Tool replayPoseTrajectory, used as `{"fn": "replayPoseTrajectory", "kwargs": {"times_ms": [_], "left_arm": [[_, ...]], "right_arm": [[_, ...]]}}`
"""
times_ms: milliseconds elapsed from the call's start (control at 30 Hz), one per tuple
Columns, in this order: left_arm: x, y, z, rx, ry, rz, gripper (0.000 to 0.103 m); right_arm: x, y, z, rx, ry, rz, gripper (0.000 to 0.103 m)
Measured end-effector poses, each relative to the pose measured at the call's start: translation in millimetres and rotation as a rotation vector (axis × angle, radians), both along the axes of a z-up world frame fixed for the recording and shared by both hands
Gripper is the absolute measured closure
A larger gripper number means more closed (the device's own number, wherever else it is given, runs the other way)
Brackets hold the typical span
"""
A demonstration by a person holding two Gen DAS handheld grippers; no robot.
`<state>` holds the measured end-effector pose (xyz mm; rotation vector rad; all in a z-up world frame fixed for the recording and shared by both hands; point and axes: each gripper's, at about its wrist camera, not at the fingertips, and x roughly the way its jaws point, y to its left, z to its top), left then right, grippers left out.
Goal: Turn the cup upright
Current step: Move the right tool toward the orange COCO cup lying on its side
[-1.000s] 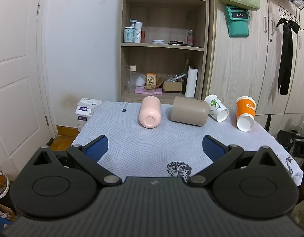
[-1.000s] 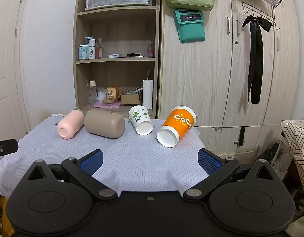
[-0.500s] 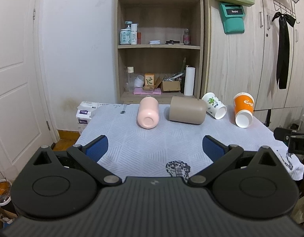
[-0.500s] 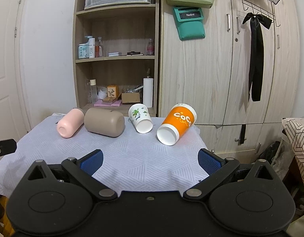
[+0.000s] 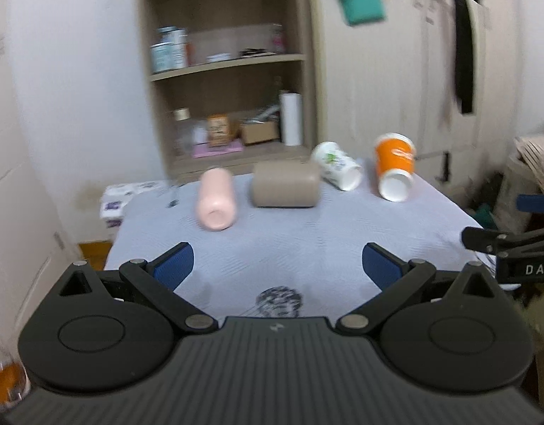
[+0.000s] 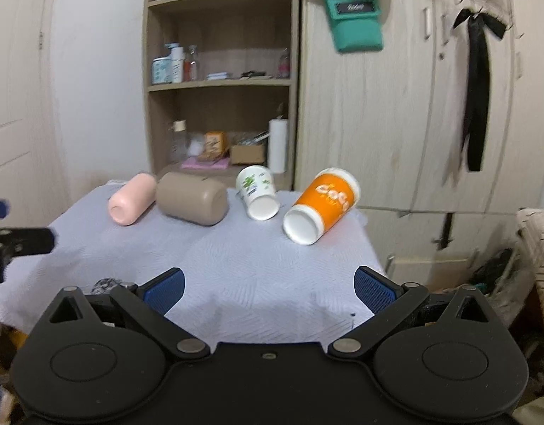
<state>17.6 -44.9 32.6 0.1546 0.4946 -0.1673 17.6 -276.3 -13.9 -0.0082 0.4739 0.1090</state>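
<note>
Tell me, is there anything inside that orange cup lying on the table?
The orange cup lies tipped, its mouth facing the right gripper's camera. The visible inside is plain white and looks empty. The deepest part near the bottom is shadowed and blurred, so I cannot be certain.

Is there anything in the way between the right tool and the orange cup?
Nothing visible. Only bare tablecloth lies between the open right tool and the orange cup; the white cup lies off to its left.

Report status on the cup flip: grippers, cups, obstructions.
Left gripper open, right gripper open, both empty. All four cups on their sides; orange cup nearest right. Cloth between bare.
</note>
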Motion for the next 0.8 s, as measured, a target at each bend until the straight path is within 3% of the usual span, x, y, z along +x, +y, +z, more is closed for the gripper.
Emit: {"fn": "replayPoseTrajectory", "kwargs": {"times_ms": [167,333,600,800], "left_arm": [[25,-32,17,0.081,0.033,-0.13,0.0],[52,-63,24,0.103,0.067,-0.169,0.0],[116,-102,21,-0.023,0.263,-0.29,0.0],[141,-132,24,0.042,0.199,-0.305,0.0]], "right_arm": [[14,-30,5,0.104,0.067,0.075,0.0],[32,-52,0,0.187,0.117,0.112,0.0],[68,-86,-13,0.275,0.175,0.121,0.0],[106,-101,-20,0.358,0.191,0.159,0.0]]}}
